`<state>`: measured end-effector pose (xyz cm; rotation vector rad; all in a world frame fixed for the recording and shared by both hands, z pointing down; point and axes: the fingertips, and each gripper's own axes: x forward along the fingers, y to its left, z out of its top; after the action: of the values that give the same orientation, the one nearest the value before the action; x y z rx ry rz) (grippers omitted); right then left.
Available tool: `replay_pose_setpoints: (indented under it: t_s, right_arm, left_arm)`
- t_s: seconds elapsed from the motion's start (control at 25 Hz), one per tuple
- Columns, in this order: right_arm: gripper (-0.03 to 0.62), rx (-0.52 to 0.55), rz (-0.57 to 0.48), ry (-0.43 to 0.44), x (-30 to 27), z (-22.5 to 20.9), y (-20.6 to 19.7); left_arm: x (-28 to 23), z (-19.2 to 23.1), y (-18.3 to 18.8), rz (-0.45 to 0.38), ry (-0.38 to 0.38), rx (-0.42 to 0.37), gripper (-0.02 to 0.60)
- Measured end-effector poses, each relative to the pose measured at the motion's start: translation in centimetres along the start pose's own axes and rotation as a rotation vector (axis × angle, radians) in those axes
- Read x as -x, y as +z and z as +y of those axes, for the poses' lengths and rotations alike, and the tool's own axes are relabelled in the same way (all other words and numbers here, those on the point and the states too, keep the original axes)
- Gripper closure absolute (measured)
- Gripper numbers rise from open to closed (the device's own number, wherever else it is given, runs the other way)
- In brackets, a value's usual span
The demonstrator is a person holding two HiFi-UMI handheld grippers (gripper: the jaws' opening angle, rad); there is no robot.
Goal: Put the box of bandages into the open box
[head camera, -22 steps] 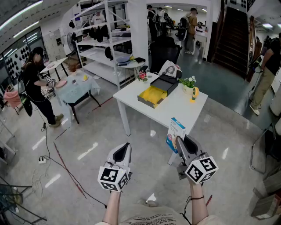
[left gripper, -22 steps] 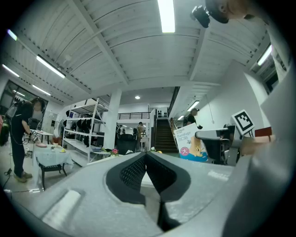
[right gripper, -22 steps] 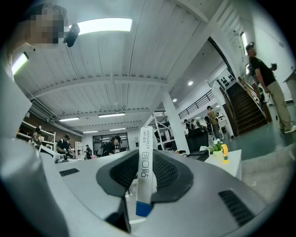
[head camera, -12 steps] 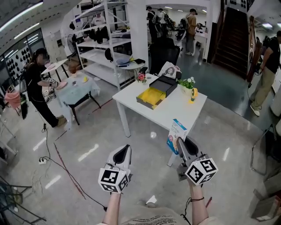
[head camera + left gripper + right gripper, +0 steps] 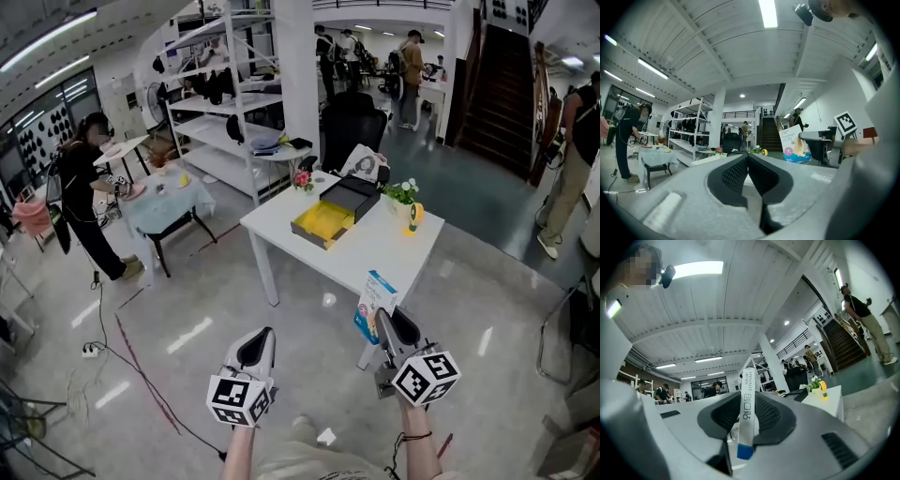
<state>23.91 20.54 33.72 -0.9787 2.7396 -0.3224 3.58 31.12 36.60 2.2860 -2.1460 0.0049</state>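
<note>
Right gripper [image 5: 389, 322] clamps bandage box [image 5: 374, 297]; table [image 5: 375, 246] edge just beyond.

A: Entry one, box of bandages [image 5: 374, 292]?
B: Head view: lower corner hidden behind the right gripper [image 5: 392, 324]; print too small to read; right gripper view: narrow edge only, both broad faces covered by the pads [image 5: 769, 414]; left gripper view: near corner masked by that gripper's jaw.
A: Entry two, open box [image 5: 322, 225]?
B: Yellow inside; whether anything lies in it cannot be told at this size.
A: Entry three, margins?
B: Person [image 5: 572, 178] at the right edge, cut off by the frame; forearms [image 5: 419, 457] cut off at the bottom edge; goods on the shelving [image 5: 217, 111] too small to identify.
</note>
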Motion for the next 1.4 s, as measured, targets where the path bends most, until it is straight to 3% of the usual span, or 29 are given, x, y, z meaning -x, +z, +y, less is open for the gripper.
replay_pose_setpoints:
  t_s: [0.4, 0.92, 1.4]
  right_arm:
    - [0.502, -0.021, 0.026, -0.013, -3.8, -2.2, -0.9]
    - [0.502, -0.077, 0.08, -0.064, -15.7, -6.3, -3.8]
    - [0.502, -0.077, 0.088, -0.113, -23.9, -8.7, -5.1]
  left_arm:
    - [-4.5, 1.3, -0.8, 0.027, -0.032, 0.01, 0.56]
    - [-14.8, 9.5, -2.6, 0.089, -0.04, 0.047, 0.56]
    - [-22.4, 15.7, -3.9, 0.097, -0.085, 0.08, 0.56]
